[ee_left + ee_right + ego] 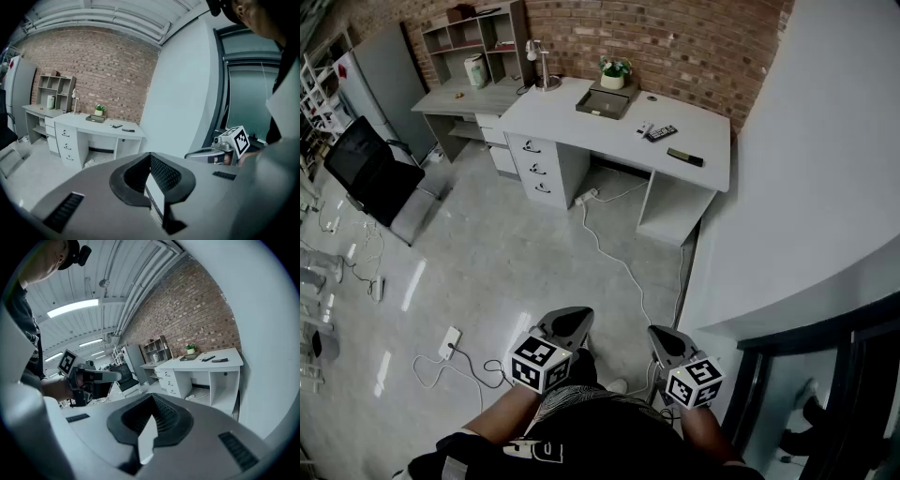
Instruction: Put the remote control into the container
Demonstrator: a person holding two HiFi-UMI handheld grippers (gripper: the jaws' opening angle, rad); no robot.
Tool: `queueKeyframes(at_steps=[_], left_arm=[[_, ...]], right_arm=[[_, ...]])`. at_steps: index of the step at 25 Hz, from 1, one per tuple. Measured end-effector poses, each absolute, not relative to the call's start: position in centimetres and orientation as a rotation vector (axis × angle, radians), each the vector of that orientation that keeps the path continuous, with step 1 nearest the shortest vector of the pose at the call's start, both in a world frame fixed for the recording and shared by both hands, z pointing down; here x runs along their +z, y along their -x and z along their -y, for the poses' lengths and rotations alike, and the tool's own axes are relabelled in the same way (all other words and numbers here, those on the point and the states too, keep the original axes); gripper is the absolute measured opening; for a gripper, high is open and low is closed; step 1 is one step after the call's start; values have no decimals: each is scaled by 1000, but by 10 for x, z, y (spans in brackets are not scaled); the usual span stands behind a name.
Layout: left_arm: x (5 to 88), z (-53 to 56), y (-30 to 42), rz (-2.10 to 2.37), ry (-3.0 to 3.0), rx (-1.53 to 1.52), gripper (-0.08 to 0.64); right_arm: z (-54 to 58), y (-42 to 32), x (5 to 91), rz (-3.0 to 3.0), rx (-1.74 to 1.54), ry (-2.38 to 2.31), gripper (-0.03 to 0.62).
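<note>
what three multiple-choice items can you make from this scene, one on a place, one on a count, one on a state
1. Where is the tray?
A. on the floor
B. on the white desk, next to the plant
C. on the black chair

2. How many drawers run down the front of the white desk?
A. one
B. five
C. three

3. How does the right tool stand?
A. shut, with nothing in it
B. wide open
C. shut on a remote

Answers:
1. B, the head view shows the dark tray lying on the desk top just in front of the potted plant.
2. C, three handles sit one below another on the desk front.
3. A, the right gripper view shows its jaws meeting with nothing between them, far from the desk.
</note>
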State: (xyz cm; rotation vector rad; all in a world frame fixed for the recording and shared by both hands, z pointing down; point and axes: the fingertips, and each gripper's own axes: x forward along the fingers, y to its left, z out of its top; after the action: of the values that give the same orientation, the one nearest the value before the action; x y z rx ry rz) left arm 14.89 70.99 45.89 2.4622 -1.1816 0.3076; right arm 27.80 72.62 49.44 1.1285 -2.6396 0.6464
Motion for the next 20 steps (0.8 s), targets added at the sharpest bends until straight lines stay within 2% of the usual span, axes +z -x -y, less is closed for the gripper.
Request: queueKeyframes(at_steps=[14,20], left_arm=[[461,-676,-132,1189,-2450,327,5],[467,-649,-131,1176,-2533,486,5]], right_arm=[[-695,-254,490,2673,610,-1047,8],[-671,-230,492,2631,476,-1007,8]])
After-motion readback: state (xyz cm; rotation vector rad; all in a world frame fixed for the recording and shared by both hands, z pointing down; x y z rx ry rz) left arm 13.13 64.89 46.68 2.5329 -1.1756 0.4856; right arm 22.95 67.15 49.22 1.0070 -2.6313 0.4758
